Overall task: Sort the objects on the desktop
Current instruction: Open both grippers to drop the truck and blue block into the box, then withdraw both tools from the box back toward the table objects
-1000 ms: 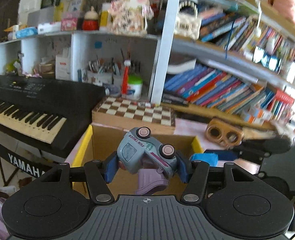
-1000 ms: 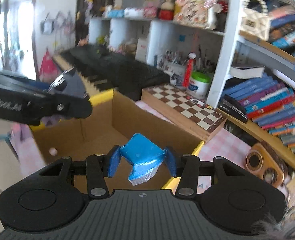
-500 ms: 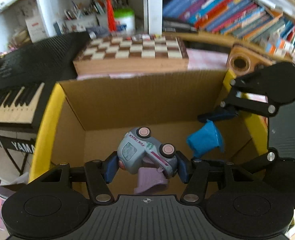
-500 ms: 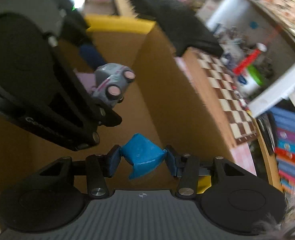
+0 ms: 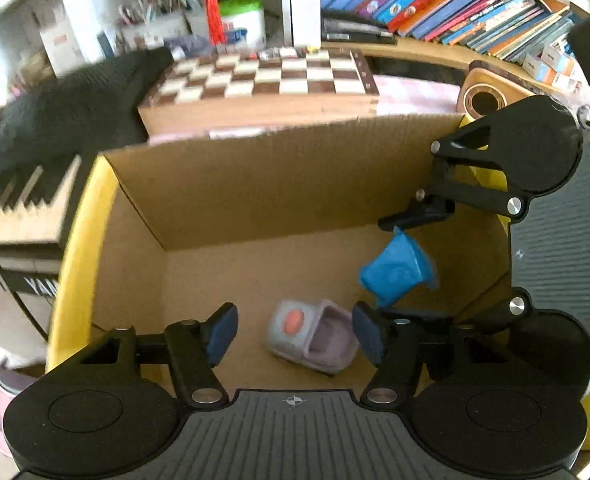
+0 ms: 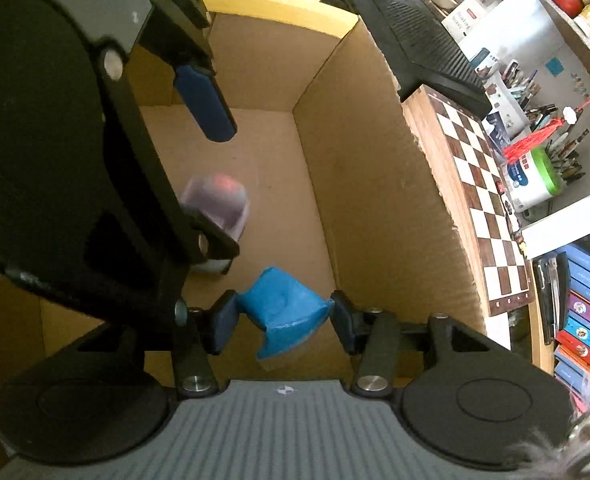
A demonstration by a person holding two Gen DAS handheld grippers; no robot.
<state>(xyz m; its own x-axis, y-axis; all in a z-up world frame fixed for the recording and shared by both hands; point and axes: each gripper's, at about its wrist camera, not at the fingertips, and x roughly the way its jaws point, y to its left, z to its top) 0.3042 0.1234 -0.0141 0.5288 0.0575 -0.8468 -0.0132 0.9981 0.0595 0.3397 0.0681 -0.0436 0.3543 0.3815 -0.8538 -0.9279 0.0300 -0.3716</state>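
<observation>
An open cardboard box (image 5: 231, 184) with yellow flaps lies under both grippers. My left gripper (image 5: 295, 332) is open, its jaws still opening, with nothing between the pads. The grey and lilac toy truck (image 5: 311, 336) sits loose below it near the box floor; it is blurred (image 6: 215, 200) in the right wrist view, beside a left pad (image 6: 205, 104). My right gripper (image 6: 283, 326) hangs inside the box, with a crumpled blue piece (image 6: 283, 316) between its pads and touching both. Its jaws are opening. In the left wrist view the blue piece (image 5: 395, 272) hangs in the air.
A wooden chessboard (image 5: 263, 80) lies just behind the box, with a black keyboard (image 5: 55, 100) to its left. Shelves behind hold books (image 5: 435, 0), pens and a green-lidded tub (image 5: 243, 20). A round wooden item (image 5: 483, 98) lies at the back right.
Both grippers swung down into the box. The left jaws spread and the toy truck dropped out of them. The right jaws widened slightly around the blue piece.
</observation>
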